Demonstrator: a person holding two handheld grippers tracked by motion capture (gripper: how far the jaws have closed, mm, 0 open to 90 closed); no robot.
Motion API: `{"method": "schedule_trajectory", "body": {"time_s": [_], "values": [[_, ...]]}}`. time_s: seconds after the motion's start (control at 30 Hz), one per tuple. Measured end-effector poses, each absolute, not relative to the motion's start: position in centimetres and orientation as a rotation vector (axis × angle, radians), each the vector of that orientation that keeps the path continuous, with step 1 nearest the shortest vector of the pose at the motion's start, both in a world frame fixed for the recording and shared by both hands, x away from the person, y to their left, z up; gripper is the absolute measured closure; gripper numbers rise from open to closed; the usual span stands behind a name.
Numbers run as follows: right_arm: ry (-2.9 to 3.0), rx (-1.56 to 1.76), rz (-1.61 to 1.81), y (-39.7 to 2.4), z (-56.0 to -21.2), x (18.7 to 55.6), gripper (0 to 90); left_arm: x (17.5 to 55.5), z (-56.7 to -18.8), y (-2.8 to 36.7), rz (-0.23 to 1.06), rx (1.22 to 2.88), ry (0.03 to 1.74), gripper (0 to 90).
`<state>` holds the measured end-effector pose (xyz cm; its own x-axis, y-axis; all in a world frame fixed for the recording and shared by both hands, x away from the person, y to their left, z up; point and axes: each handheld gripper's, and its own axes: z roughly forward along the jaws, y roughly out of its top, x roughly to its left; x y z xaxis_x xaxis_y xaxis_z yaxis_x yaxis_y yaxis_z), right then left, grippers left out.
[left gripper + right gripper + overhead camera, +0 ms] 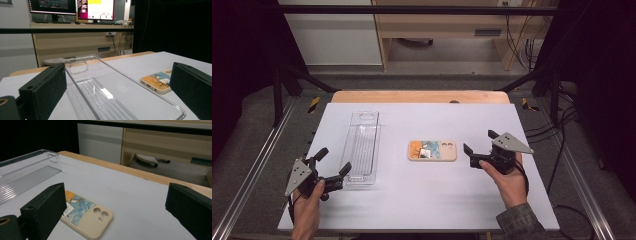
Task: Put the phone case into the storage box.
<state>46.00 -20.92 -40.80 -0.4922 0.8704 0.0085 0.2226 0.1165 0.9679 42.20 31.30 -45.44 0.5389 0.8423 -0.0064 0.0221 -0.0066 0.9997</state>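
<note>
Overhead, we saw a white table (422, 200) with a clear tray (362, 147) lying lengthwise at left and a phone (432, 150) lying flat, back up, near the middle, well apart from the tray. Our left gripper (333, 167) sat at the tray's near end, jaws spread wide and empty, with the tray between them in the left gripper view. Our right gripper (477, 141) waited just right of the phone, jaws likewise spread and holding nothing, pointed toward it. We judged the phone was the thing to be picked up, perhaps for the tray. Because it lay flat with rounded edges, the jaws could slide over its top or push it across the smooth table instead of catching it. A grip near one end could let it tilt and drop. The light tray might skid or tip if the left jaws nudged its thin wall.
</note>
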Motion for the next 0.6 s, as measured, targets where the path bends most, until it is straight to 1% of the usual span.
{"method": "schedule_trajectory", "body": {"time_s": [0.6], "values": [[1.843,1.042,1.375,-19.2,-39.6,48.7,3.5,42.1,-45.4,31.3,0.776,1.449,0.794,0.7]]}}
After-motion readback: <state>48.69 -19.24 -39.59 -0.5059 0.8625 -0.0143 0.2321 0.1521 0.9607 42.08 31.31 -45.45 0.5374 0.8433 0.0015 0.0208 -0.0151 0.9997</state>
